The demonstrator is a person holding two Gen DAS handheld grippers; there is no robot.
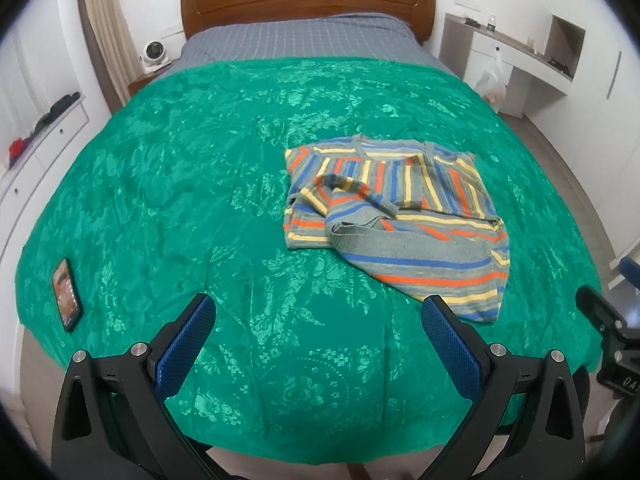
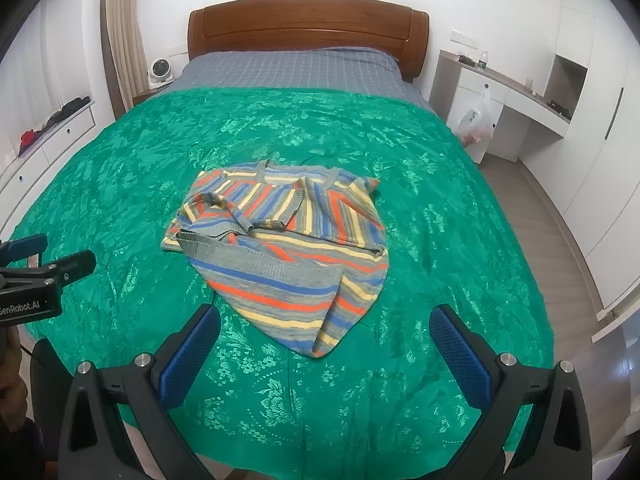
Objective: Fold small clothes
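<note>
A small knitted striped sweater point(image 1: 396, 216) in grey, blue, orange and yellow lies crumpled on the green bedspread point(image 1: 200, 184), its hem flipped up and a sleeve lying across the body. In the right wrist view the sweater point(image 2: 280, 248) sits mid-bed, just beyond the fingers. My left gripper point(image 1: 320, 312) hovers open above the bed's near edge, left of the sweater's lower corner, holding nothing. My right gripper point(image 2: 325, 322) is also open and empty, with the sweater's near tip between and ahead of its blue pads point(image 2: 460, 356). The left gripper's body point(image 2: 36, 280) shows at the left edge.
A phone point(image 1: 66, 294) lies on the bedspread near its left edge. Behind are a grey sheet point(image 2: 288, 70) and a wooden headboard point(image 2: 308, 24). White drawers point(image 1: 36, 148) stand left of the bed; a desk with a plastic bag point(image 2: 476, 120) and wardrobes stand right.
</note>
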